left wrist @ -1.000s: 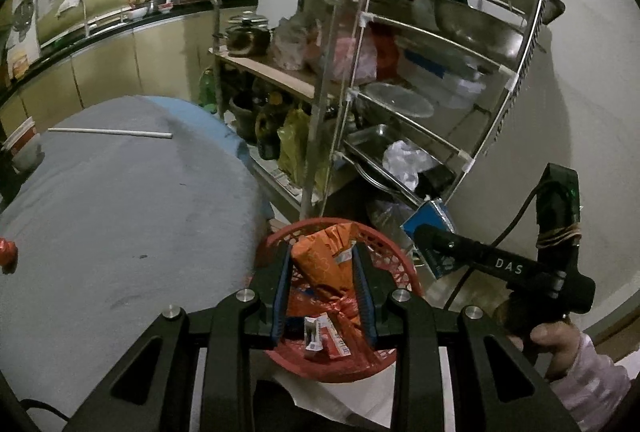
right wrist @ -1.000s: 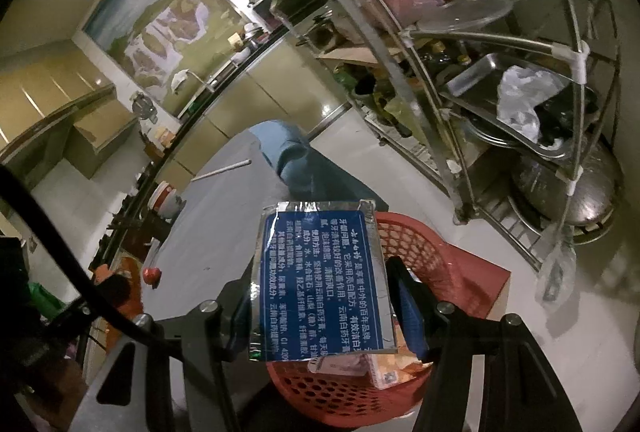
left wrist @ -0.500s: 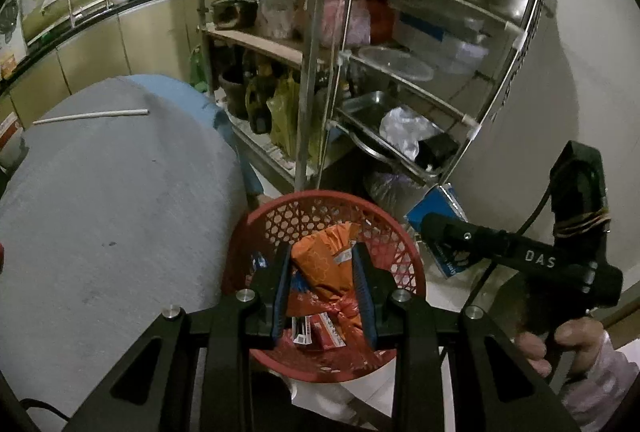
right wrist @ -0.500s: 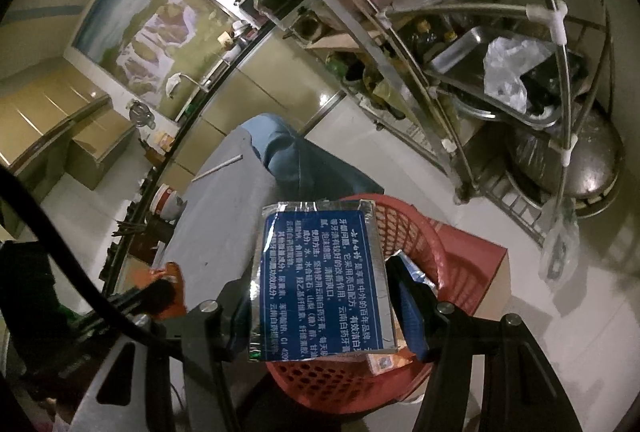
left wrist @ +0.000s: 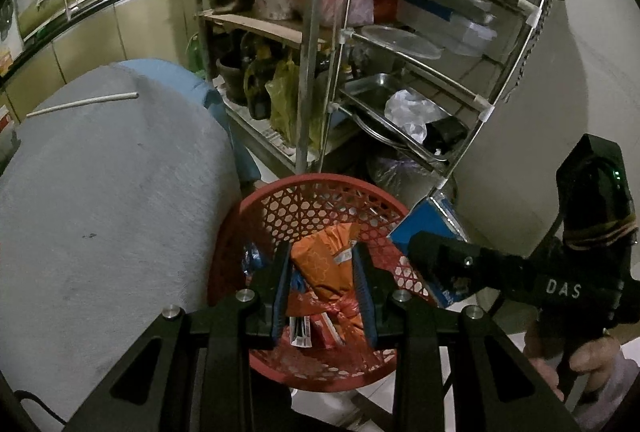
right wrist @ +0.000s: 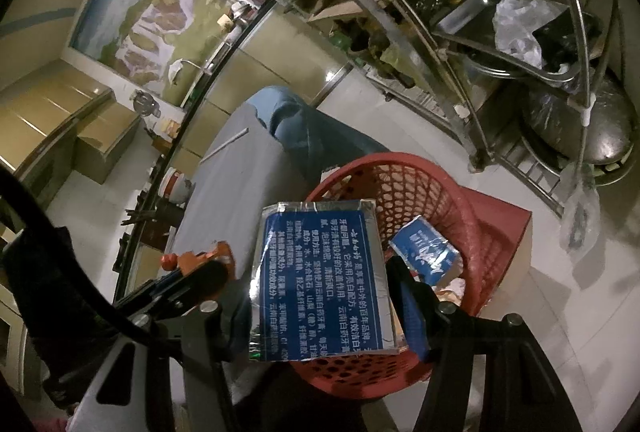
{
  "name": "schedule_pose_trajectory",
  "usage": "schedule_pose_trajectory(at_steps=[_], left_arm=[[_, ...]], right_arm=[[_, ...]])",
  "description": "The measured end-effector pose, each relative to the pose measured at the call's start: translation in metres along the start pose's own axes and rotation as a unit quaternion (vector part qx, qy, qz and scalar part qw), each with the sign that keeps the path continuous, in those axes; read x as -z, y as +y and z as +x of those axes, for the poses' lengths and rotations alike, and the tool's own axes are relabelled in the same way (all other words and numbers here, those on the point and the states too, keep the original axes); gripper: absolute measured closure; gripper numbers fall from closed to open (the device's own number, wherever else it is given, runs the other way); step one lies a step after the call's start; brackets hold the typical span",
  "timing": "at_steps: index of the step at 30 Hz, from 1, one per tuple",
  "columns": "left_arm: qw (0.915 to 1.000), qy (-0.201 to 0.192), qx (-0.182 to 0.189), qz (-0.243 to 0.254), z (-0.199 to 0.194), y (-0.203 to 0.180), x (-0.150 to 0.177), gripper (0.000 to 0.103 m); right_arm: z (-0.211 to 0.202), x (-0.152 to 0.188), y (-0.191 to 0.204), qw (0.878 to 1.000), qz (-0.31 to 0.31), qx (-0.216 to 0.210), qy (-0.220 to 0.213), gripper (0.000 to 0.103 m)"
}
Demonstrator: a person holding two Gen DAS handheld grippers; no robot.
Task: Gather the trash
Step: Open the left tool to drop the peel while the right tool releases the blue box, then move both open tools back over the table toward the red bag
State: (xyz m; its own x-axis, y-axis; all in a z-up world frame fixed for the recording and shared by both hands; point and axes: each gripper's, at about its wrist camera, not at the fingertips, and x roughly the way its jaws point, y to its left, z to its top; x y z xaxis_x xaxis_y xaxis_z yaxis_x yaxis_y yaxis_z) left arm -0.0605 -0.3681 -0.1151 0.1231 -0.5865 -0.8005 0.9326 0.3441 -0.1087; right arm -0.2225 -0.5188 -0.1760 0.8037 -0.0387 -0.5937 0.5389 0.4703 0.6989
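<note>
Left wrist view: left claw (left wrist: 322,282) sits over the red basket (left wrist: 320,192), jaws closed in on an orange snack bag (left wrist: 326,264), pads touching both sides of it. Bag stands upright above the basket's contents: red/orange wrappers, a white-edged packet, a bit of blue wrapper at the left wall. Basket is on the floor, tight against the rounded edge of the grey-covered table (left wrist: 100,192); its far rim is near the foot of the metal rack (left wrist: 400,44). A white stick (left wrist: 82,104) lies near the table's far edge. Rack shelves hold a steel tray w/ a white plastic bag, a clear lid, a dark pot, pink bags. Right claw's body shows at the right side, beside the basket rim, w/ a blue edge of its packet just past it.

Right wrist view: right claw (right wrist: 320,308) grips a blue foil packet (right wrist: 320,280) w/ white print, flat face to the camera, jaws about packet-wide. Packet is partly over the basket (right wrist: 420,188) near rim, partly over the table side. Inside the basket: a small blue-white packet (right wrist: 426,252) against the wall. Basket stands on a red-brown slab (right wrist: 508,216). Open floor between basket & rack is a narrow strip; the table edge closes off the other side. Left claw w/ the orange bag shows at lower left.
</note>
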Motion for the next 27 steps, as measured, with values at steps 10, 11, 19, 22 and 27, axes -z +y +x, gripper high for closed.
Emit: schedule_pose_trajectory(at_steps=[10,11,19,22,27], left_arm=[[0.9999,0.015,0.004,0.002,0.009,0.0,0.006,0.063],[0.9998,0.017,0.004,0.002,0.009,0.0,0.007,0.06],[0.9998,0.009,-0.006,-0.016,-0.003,0.015,0.014,0.052],[0.9993,-0.001,-0.02,-0.03,-0.013,0.025,0.017,0.051],[0.9967,-0.022,-0.065,-0.044,-0.034,0.043,0.022,0.051]], right_arm=[[0.009,-0.001,0.0,1.0,0.02,-0.004,0.013,0.037],[0.01,-0.001,-0.001,1.0,0.023,-0.004,0.015,0.037],[0.008,-0.002,-0.002,0.999,0.033,-0.017,0.013,0.035],[0.007,-0.002,0.0,0.999,0.032,-0.023,0.01,0.034],[0.007,0.001,0.008,0.999,0.025,-0.024,0.009,0.034]])
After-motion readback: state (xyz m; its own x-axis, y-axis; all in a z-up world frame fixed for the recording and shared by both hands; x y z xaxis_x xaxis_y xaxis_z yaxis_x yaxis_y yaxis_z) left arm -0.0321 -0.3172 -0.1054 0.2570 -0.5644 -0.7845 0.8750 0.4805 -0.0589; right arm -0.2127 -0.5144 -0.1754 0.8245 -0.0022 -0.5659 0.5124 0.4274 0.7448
